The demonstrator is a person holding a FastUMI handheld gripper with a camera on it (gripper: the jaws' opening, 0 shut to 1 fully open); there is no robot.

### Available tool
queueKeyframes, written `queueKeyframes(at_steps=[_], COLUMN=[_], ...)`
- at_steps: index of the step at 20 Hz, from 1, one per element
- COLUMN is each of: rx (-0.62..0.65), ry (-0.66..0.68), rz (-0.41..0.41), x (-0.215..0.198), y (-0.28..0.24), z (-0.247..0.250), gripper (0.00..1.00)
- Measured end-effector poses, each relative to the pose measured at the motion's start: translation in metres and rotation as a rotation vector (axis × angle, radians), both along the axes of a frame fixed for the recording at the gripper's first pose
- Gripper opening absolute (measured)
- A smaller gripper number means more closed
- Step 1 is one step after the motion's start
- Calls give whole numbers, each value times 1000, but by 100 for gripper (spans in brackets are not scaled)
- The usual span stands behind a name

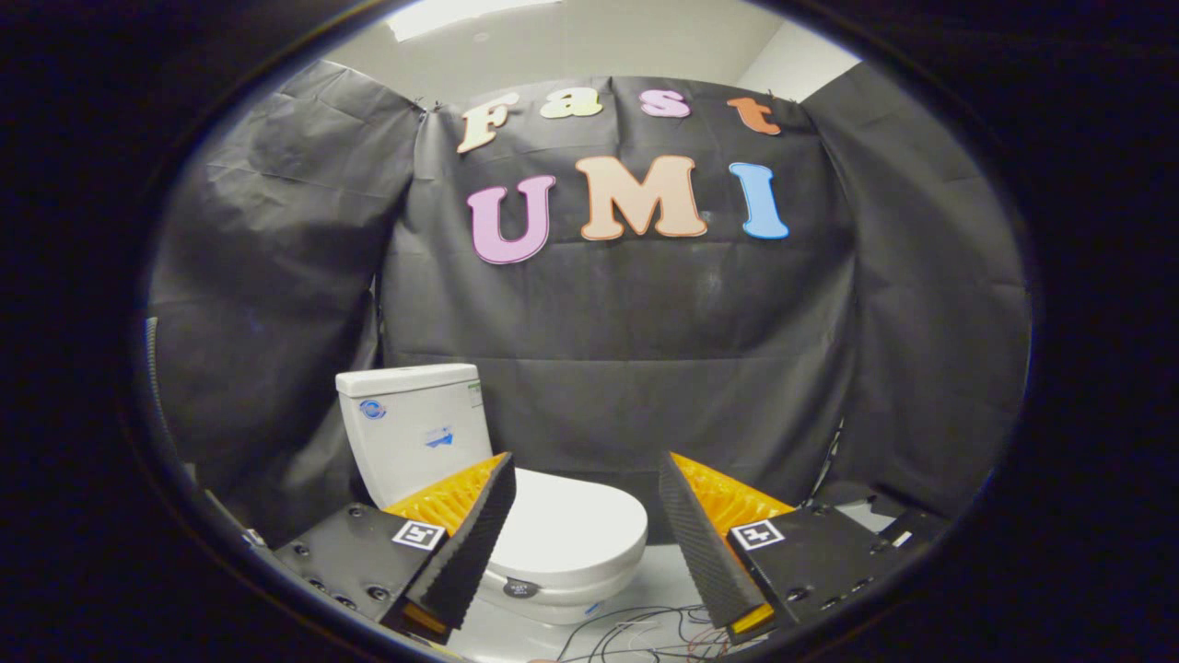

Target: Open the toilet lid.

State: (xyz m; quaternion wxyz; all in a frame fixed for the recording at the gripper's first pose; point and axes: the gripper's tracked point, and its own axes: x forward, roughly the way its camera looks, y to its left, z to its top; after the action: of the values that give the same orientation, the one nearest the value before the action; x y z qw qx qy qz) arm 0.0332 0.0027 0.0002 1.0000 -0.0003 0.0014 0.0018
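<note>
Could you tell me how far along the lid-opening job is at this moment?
Nothing looks done: the toilet lid lies flat and closed on the bowl. The hand-held gripper is open, its fingers apart with the lid showing between them, touching nothing. Approaching, catching the lid's front edge and lifting it all remain.

Gripper [586, 479] is sitting with fingers spread wide, gripping nothing, both tips hanging clear of the toilet [516, 497]. The toilet lid [576, 525] is lying flat and closed, showing between and beyond the fingers, nearer the left one; the tank [414, 428] is standing behind it against the black cloth wall [645, 350]. Loose wires [636, 635] are trailing on the pale floor [659, 580] just ahead of the fingers.
</note>
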Motion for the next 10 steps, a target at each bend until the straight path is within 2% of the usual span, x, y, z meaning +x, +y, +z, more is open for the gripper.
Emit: queueKeyframes(at_steps=[6,8,10], rx=[20,121,231], ry=[2,-66,-96], rz=[17,25,-16], x=[42,59,75], y=[5,13,15], z=[-3,1,-5], gripper=[96,96,96])
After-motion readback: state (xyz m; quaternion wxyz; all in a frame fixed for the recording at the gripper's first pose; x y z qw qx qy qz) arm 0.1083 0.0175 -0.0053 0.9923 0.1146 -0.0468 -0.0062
